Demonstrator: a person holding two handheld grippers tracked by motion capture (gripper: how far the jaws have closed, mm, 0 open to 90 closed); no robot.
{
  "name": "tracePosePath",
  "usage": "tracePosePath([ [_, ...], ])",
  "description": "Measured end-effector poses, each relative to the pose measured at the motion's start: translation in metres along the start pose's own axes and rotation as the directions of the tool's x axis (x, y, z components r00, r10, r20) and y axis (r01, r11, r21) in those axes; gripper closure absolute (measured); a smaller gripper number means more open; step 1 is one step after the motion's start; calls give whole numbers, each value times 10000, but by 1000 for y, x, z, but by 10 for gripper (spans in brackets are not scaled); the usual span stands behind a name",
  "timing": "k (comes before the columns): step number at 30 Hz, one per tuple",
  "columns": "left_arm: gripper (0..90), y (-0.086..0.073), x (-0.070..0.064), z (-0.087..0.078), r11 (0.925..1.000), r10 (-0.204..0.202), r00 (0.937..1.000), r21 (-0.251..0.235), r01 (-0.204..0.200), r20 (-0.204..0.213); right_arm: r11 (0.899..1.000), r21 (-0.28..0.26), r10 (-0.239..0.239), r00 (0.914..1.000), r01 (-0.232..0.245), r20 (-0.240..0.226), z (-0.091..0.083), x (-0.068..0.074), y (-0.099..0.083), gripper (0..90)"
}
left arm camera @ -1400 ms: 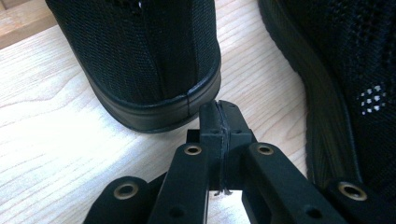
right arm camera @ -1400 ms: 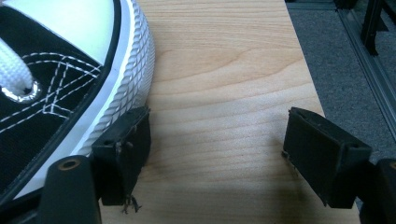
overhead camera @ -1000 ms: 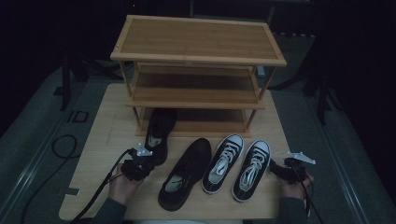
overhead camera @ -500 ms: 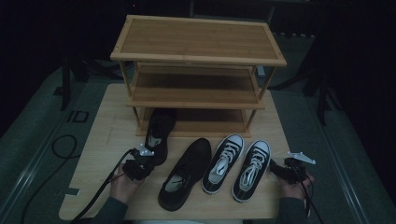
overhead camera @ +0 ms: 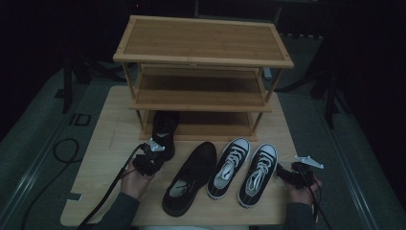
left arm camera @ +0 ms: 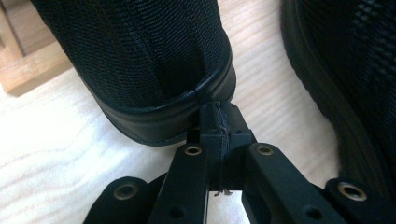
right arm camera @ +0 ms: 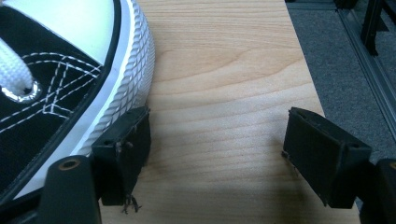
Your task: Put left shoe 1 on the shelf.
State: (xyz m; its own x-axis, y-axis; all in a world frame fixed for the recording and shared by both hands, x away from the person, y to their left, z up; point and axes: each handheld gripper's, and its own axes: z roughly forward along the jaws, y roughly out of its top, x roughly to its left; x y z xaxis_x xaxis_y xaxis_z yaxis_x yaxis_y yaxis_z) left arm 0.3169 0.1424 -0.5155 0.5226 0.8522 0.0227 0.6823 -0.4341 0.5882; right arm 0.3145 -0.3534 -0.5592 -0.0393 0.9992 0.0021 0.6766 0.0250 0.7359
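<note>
A black shoe (overhead camera: 165, 130) lies with its toe under the bottom shelf of a bamboo shoe rack (overhead camera: 203, 40). My left gripper (overhead camera: 152, 160) is right behind its heel. In the left gripper view the jaws are shut with nothing between them, and the gripper (left arm camera: 218, 119) touches the heel (left arm camera: 149, 60) at the sole edge. A second black shoe (overhead camera: 189, 177) lies to its right, beside two black-and-white sneakers (overhead camera: 229, 167) (overhead camera: 257, 173). My right gripper (overhead camera: 287, 173) (right arm camera: 224, 149) is open beside the right sneaker (right arm camera: 56, 70); its left finger (right arm camera: 126, 149) rests against the white rubber sole.
Everything stands on a light wooden board (overhead camera: 103, 143) over a grey floor mat. The rack's three shelves are bare apart from the shoe toe. A rack leg (left arm camera: 23, 60) is close to the heel. The board's right edge (right arm camera: 303, 60) is near my right gripper.
My left gripper has edged slightly forward toward the black shoe's heel. The right gripper and the other shoes have not moved.
</note>
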Motion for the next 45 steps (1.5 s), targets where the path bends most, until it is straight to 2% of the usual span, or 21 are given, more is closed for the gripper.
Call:
tracePosePath([
  [1, 898, 1, 0, 1, 10000, -1, 9999, -46, 2, 169, 10000, 1, 0, 10000, 0, -1, 0, 0, 0, 229],
  [5, 899, 5, -3, 3, 9997, 242, 9997, 8, -242, 65, 10000, 1, 2, 10000, -2, 0, 0, 0, 0, 229],
  [9, 898, 8, -3, 6, 9998, 217, 9997, -34, -217, 64, 10000, 3, 1, 10000, -1, 0, 0, 0, 0, 229],
  [12, 898, 11, -3, 5, 9997, 200, 9996, -146, -202, -191, 10000, 1, 0, 10000, 0, 0, 0, 0, 0, 229],
  [15, 892, 11, -2, 3, 9998, 127, 9998, -171, -129, -132, 10000, 1, 0, 10000, 0, 0, 0, 0, 0, 229],
  [17, 880, 9, -2, 4, 9998, 189, 9997, -26, -190, -138, 10000, 1, -2, 10000, 2, -3, 0, 0, 0, 229],
  [19, 880, 5, 0, 5, 10000, 30, 9999, 39, -30, 164, 10000, 3, -5, 10000, 5, -7, 0, 0, 0, 229],
  [20, 880, 2, 0, 7, 9999, -10, 9998, 106, 8, 179, 10000, 3, -7, 10000, 7, -8, 0, 0, 0, 229],
  [24, 880, -9, 4, 15, 9988, -161, 9998, 465, 156, 116, 10000, 2, -6, 10000, 6, -7, 0, 0, 0, 229],
  [27, 881, -10, 7, 18, 9982, -184, 9998, 576, 189, -90, 10000, 2, -9, 10000, 9, -6, 0, 0, 0, 230],
  [36, 891, 2, 19, 15, 9982, -490, 9982, 328, 501, -334, 10000, 3, -8, 10000, 8, -8, 0, 0, 0, 229],
  [45, 892, 17, 31, 36, 9953, -723, 9967, 625, 746, -379, 10000, 4, -6, 10000, 6, -7, 0, 0, 0, 229],
])
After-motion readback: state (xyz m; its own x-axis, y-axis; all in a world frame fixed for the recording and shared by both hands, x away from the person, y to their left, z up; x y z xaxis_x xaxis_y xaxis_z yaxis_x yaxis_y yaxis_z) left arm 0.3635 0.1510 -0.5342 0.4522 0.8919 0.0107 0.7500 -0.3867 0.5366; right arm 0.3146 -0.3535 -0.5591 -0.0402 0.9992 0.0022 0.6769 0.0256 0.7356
